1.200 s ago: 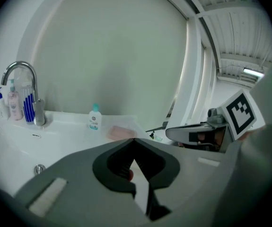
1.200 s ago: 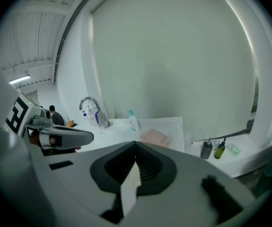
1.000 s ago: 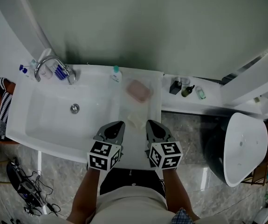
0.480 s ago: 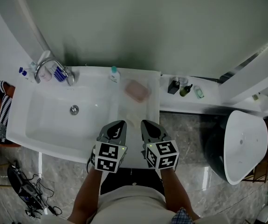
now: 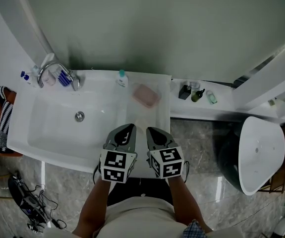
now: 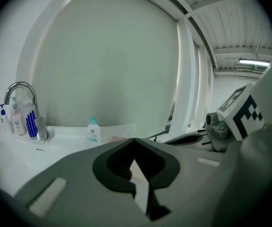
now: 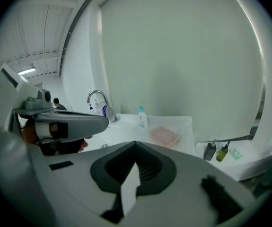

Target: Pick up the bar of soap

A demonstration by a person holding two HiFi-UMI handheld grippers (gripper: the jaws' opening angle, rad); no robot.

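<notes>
The sink (image 5: pixel 38 138) is white, the bar of soap (image 5: pixel 146 95) pale pink, and the small bottle (image 5: pixel 122 78) white with a teal cap. The left gripper (image 5: pixel 128 129) and right gripper (image 5: pixel 150 131) are grey, each with a cube patterned in black-and-white squares. The floor (image 5: pixel 204 150) is grey marble with pale veins, the wall (image 5: pixel 147 29) dull grey-green, and the cloth (image 5: pixel 0 114) striped black and white.

Your head view looks steeply down on the sink (image 5: pixel 53 130); both gripper views skim low across it, sharing the faucet (image 6: pixel 39 126) (image 7: pixel 109 113).
</notes>
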